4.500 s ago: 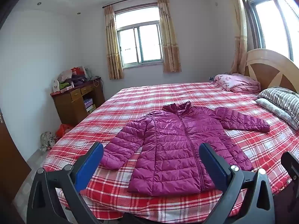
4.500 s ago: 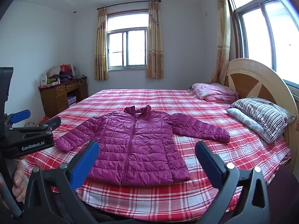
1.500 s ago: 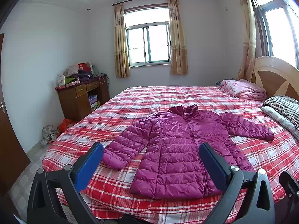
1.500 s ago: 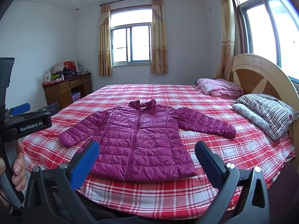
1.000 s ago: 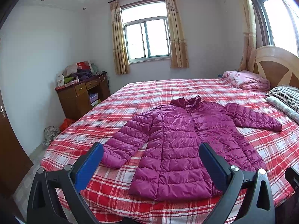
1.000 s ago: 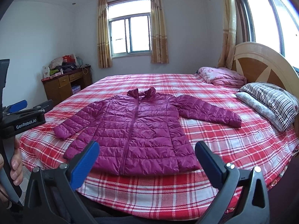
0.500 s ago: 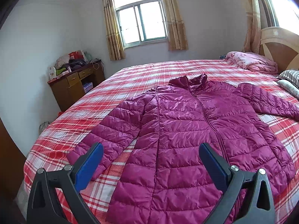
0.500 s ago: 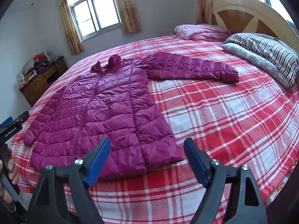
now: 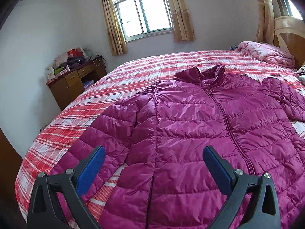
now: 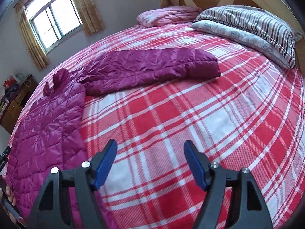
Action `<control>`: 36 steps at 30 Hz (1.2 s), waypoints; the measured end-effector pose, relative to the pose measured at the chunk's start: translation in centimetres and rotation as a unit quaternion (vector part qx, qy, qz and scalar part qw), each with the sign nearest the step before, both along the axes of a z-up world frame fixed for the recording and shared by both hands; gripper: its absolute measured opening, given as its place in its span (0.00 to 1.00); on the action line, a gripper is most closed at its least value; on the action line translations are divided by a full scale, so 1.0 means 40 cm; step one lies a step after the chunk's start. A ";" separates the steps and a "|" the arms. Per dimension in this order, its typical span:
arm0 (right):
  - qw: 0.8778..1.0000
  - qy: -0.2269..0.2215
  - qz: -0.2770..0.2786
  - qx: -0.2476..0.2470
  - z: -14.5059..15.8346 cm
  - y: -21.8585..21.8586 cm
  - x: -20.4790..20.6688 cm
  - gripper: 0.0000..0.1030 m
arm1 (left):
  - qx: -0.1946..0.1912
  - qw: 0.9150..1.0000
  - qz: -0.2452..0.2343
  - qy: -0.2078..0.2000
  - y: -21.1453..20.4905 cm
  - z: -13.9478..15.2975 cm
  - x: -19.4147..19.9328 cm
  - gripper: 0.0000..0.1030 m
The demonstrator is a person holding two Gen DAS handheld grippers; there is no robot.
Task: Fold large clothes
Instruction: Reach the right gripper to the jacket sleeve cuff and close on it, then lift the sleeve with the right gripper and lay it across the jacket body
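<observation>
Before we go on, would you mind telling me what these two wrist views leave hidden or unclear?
- Left wrist view: the jacket hem lies behind the left gripper and the bottom edge; its far sleeve is cut by the right edge.
- Right wrist view: the jacket's other sleeve and hem run off the left edge.
- Clutter on the desk is too small to identify.
- Right gripper: open, over bare bedspread.

magenta quilted jacket (image 9: 200, 126) flat, zipped, sleeves outspread on bed

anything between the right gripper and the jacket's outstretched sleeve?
Nothing visible. Only bare plaid bedspread lies between the right gripper and the sleeve of the purple jacket. Its jaws, just closing partway, hold nothing.
</observation>
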State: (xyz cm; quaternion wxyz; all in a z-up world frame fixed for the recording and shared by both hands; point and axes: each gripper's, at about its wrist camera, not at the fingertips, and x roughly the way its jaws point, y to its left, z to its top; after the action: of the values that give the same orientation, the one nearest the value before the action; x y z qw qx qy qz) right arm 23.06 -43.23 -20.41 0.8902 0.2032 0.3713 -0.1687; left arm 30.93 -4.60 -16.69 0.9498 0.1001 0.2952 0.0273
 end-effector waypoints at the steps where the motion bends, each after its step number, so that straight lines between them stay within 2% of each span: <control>1: 1.000 0.000 -0.009 -0.002 -0.001 -0.021 0.012 0.73 | -0.003 1.000 -0.004 0.009 -0.010 -0.009 0.017 0.99; 10: 0.995 -0.019 -0.099 0.025 0.002 -0.236 0.100 0.73 | 0.005 0.999 0.003 0.034 -0.052 -0.052 0.141 0.99; 14: 0.993 -0.019 -0.117 0.025 0.004 -0.302 0.144 0.73 | 0.008 0.999 0.017 0.035 -0.041 -0.055 0.191 0.99; 19: 0.992 -0.010 -0.117 0.052 -0.014 -0.361 0.185 0.73 | 0.002 0.998 0.038 0.046 -0.006 -0.072 0.232 0.99; 21: 0.993 -0.005 -0.102 0.063 -0.021 -0.370 0.198 0.66 | -0.006 0.998 0.039 0.057 0.004 -0.088 0.241 0.99; 22: 0.994 0.001 -0.091 0.064 -0.023 -0.370 0.206 0.54 | -0.012 0.997 0.038 0.063 0.008 -0.098 0.244 0.99; 26: 0.995 0.002 -0.079 0.063 -0.008 -0.357 0.207 0.25 | -0.026 0.996 0.035 0.073 0.015 -0.109 0.248 0.99; 29: 0.997 0.001 -0.076 0.029 0.025 -0.324 0.209 0.19 | -0.045 0.995 0.038 0.080 0.033 -0.114 0.253 0.99; 33: 0.998 -0.019 -0.060 -0.014 0.091 -0.268 0.215 0.17 | -0.080 0.991 0.049 0.093 0.062 -0.121 0.261 0.99; 36: 0.997 -0.039 -0.040 -0.046 0.151 -0.213 0.225 0.16 | -0.084 0.990 0.050 0.098 0.065 -0.126 0.265 0.99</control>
State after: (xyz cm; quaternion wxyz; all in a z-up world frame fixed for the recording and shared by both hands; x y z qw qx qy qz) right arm 32.05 -51.76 -14.36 0.9048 0.1831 0.3200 -0.2131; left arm 41.53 -1.98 -21.75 0.9186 0.0076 0.3931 0.0397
